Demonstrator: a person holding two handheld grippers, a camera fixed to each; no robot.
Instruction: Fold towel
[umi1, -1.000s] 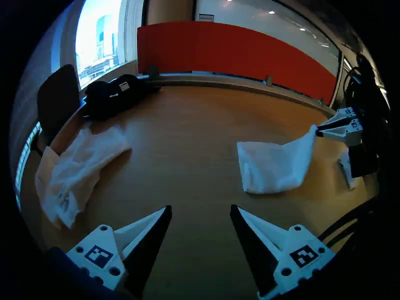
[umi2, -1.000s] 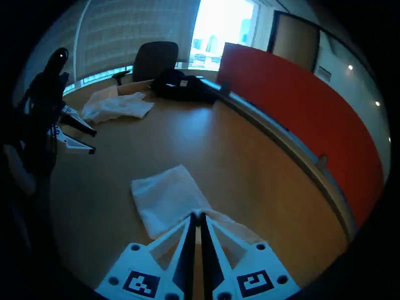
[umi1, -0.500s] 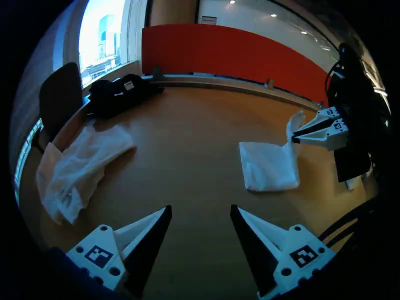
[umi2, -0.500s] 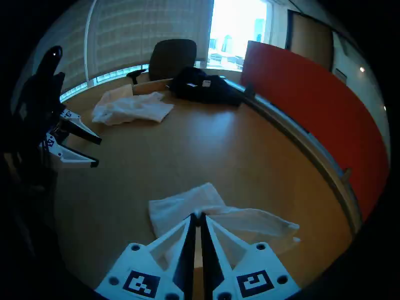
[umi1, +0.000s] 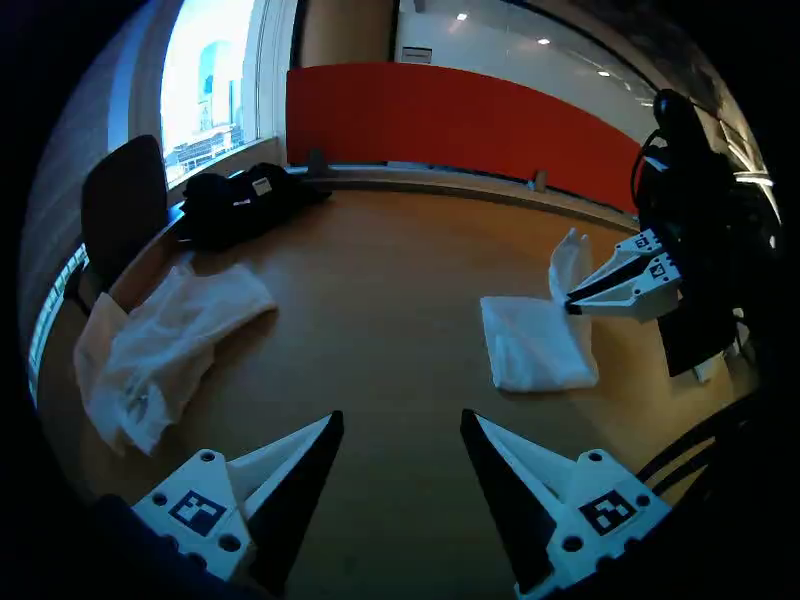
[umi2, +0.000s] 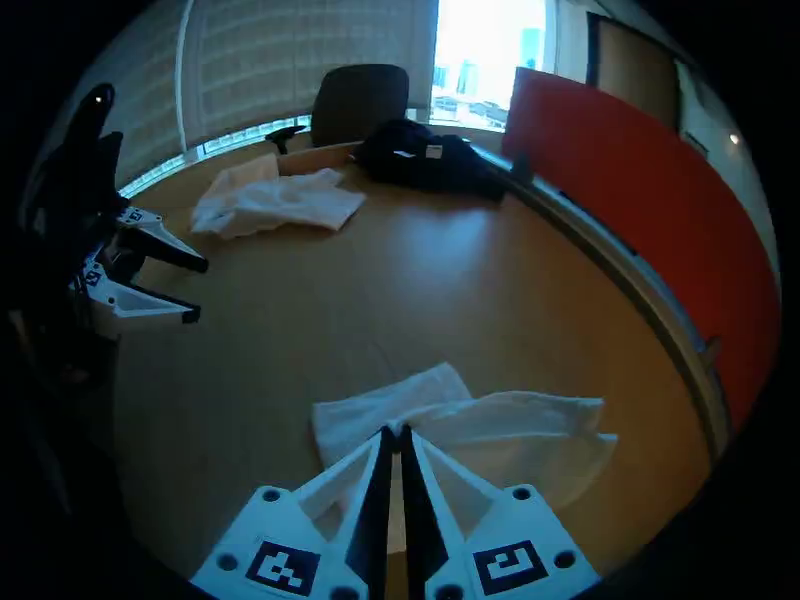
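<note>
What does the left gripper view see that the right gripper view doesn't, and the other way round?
Left gripper view: the right tool seen from the side, pinching the towel and holding its edge up off the table.
Right gripper view: the window blinds, and the left tool far off with its fingers open.
Both: the towel, a crumpled white cloth, a black bag, a chair and the red wall panel.

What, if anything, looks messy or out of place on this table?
A white cloth lies crumpled in a heap at the table edge near the chair. The towel pinched by the right gripper is half folded, its lifted edge rumpled.
</note>
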